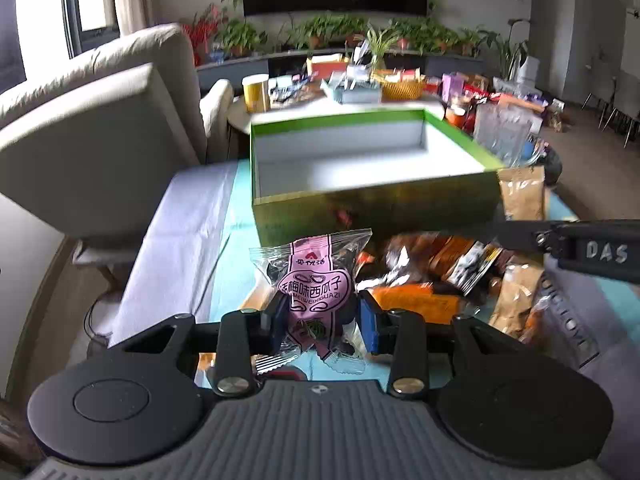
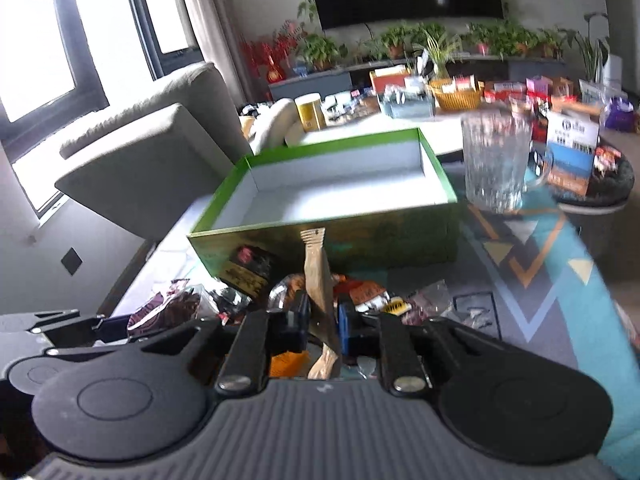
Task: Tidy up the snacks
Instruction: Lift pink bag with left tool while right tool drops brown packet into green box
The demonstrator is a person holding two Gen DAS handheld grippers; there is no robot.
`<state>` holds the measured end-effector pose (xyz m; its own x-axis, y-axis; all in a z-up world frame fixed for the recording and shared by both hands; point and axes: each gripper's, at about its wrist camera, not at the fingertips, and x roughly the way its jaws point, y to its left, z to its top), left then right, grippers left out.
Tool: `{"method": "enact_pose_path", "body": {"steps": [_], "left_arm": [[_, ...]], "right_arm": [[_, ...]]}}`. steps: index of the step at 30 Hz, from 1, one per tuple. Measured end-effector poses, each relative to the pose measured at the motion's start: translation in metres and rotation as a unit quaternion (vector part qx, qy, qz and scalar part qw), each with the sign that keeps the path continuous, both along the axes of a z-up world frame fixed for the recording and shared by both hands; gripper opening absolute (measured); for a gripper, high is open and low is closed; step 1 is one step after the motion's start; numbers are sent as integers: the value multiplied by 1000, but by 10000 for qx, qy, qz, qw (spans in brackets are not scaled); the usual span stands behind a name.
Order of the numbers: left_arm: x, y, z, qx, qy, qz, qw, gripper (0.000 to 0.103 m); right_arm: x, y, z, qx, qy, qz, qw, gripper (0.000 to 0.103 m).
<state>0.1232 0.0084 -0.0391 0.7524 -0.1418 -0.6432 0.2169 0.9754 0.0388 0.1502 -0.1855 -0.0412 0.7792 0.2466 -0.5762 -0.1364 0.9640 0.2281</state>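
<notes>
Pink-labelled clear plastic snack packet (image 1: 316, 296): clamped in left gripper (image 1: 323, 320). Tan paper sachet (image 2: 318, 280): pinched upright in right gripper (image 2: 323, 322). Green cardboard box (image 1: 360, 208) beyond, empty.

pink packet (image 1: 316, 280) upright; tan packet (image 2: 318, 280) upright

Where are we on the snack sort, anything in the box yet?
Done: nothing; the green box looks empty. In hand: left gripper is shut on a pink-label seed packet; right gripper holds a tan kraft sachet. Left: both drops, plus the snack pile in front of the box.
</notes>
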Motion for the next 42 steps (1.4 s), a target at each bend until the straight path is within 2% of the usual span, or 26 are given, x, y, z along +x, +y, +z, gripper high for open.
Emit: {"method": "enact_pose_path", "body": {"steps": [14,22,23,26,28,30,35,42], "left_arm": [[11,-14,48,25,-800,-72,9968,35],[24,-8,59,-10,-999,34,9950,35],[25,-7,57,-20,-973,64,9952,35],[28,-4,53,-77,-876,83,9961,35],[28,-3,50,-92,-832,76,9965,35],[29,-2,47,-95,-799,82,9967,35],[29,0,43,-42,-716,68,9974,35],[31,2,39,-31,-666,85,9977,35]], "right_arm": [[16,-6,44,-228,-821,-109,9963,53],[19,-19,56,-109,-1177,-60,9930,53],[19,-21,54,-141,-1164,-41,9931,53],[24,-23,36,-261,-689,83,9972,54],[30,-21,11,-361,-184,88,9991,58],[31,-20,-10,-468,62,-41,9989,59],[40,-18,-37,-325,340,-82,9989,59],[54,-15,-43,-425,88,-350,9984,59]]}}
